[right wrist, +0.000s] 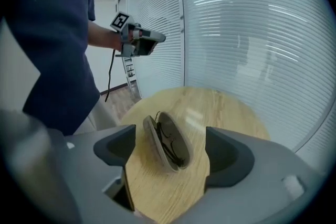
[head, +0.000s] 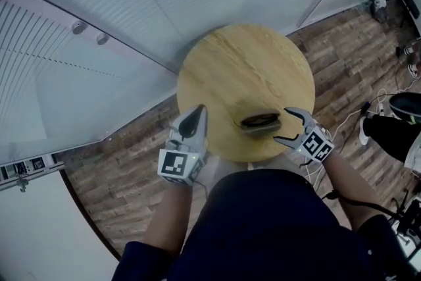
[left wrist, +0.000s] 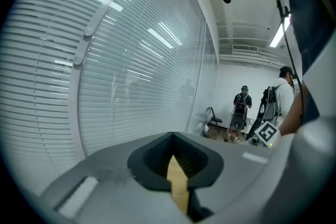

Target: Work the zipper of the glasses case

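A curved glass wall with closed blinds (head: 131,10) fills the upper part of the head view, and a wood-plank floor (head: 118,174) runs below it. Cables (head: 388,99) lie on the floor at the right. The person (head: 263,220), in dark blue, stands close against the near edge of a round wooden desk (head: 243,69).

The left gripper (head: 197,116) is held at the desk's near left edge, pointing toward the blinds. Its jaws are pressed together with nothing between them, and its own view looks past them at the blinds and, far off, at two people standing by a white wall. Its marker cube (head: 176,164) sits at the wrist end.

The right gripper (head: 283,125) is at the desk's near right edge, turned to the left. Its jaws stand wide apart and hold nothing. Its marker cube (head: 318,143) faces up.

The glasses case (head: 260,121) lies on the desk near the edge closest to the person, between the two grippers and much nearer the right one. Its right end is at the mouth of the right gripper's jaws, with neither pad on it. The case is grey and gapes open along one long side. Dark-framed glasses (right wrist: 170,144) show inside it.
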Demonstrator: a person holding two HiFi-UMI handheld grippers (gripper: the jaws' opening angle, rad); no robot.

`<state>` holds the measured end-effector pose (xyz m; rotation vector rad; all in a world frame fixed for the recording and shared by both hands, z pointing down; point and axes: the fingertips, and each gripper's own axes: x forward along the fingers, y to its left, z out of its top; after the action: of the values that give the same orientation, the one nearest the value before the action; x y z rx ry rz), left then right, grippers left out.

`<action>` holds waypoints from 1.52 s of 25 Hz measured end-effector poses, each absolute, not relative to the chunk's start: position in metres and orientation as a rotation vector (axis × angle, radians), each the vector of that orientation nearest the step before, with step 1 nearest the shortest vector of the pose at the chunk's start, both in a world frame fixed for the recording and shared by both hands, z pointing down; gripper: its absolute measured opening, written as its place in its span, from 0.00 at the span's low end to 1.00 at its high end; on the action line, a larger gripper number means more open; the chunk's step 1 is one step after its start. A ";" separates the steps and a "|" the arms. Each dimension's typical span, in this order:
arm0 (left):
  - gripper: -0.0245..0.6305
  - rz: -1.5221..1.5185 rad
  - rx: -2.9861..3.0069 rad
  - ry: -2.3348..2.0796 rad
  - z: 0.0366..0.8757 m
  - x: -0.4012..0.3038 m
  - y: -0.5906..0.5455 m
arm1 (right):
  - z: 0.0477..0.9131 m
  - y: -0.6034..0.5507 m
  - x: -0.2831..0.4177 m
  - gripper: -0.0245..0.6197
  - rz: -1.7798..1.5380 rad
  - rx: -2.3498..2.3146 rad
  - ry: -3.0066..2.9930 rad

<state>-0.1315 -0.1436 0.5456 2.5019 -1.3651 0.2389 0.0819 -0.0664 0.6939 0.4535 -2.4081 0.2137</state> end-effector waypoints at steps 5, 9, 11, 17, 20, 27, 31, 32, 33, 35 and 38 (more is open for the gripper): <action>0.04 0.260 2.477 -1.382 0.534 -0.128 -0.149 | 0.718 -0.060 0.085 0.72 0.127 0.337 -2.357; 0.04 0.388 2.504 -1.383 0.542 -0.125 -0.151 | 0.739 -0.071 0.082 0.75 0.091 0.296 -2.343; 0.04 0.413 2.507 -1.389 0.544 -0.122 -0.155 | 0.749 -0.073 0.080 0.75 0.060 0.257 -2.320; 0.04 0.478 2.515 -1.416 0.556 -0.108 -0.164 | 0.773 -0.073 0.079 0.77 0.026 0.170 -2.276; 0.04 0.512 2.517 -1.432 0.559 -0.101 -0.165 | 0.783 -0.073 0.074 0.77 -0.049 0.120 -2.268; 0.04 0.584 2.529 -1.459 0.557 -0.106 -0.162 | 0.804 -0.076 0.059 0.78 -0.013 0.053 -2.274; 0.04 0.580 2.501 -1.471 0.556 -0.111 -0.160 | 0.811 -0.074 0.053 0.78 0.028 0.020 -2.266; 0.04 0.581 2.503 -1.474 0.556 -0.112 -0.160 | 0.811 -0.074 0.053 0.78 0.038 0.022 -2.269; 0.04 0.582 2.506 -1.477 0.554 -0.112 -0.160 | 0.810 -0.075 0.052 0.78 0.046 0.024 -2.270; 0.04 0.580 2.511 -1.482 0.552 -0.113 -0.160 | 0.808 -0.076 0.052 0.77 0.056 0.016 -2.269; 0.04 0.593 2.513 -1.487 0.548 -0.115 -0.160 | 0.804 -0.079 0.051 0.70 0.064 -0.009 -2.273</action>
<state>-0.1152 -0.1602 0.5482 2.5134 -1.4870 0.5933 0.0511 -0.0793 0.8042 -0.0092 -2.2735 0.0642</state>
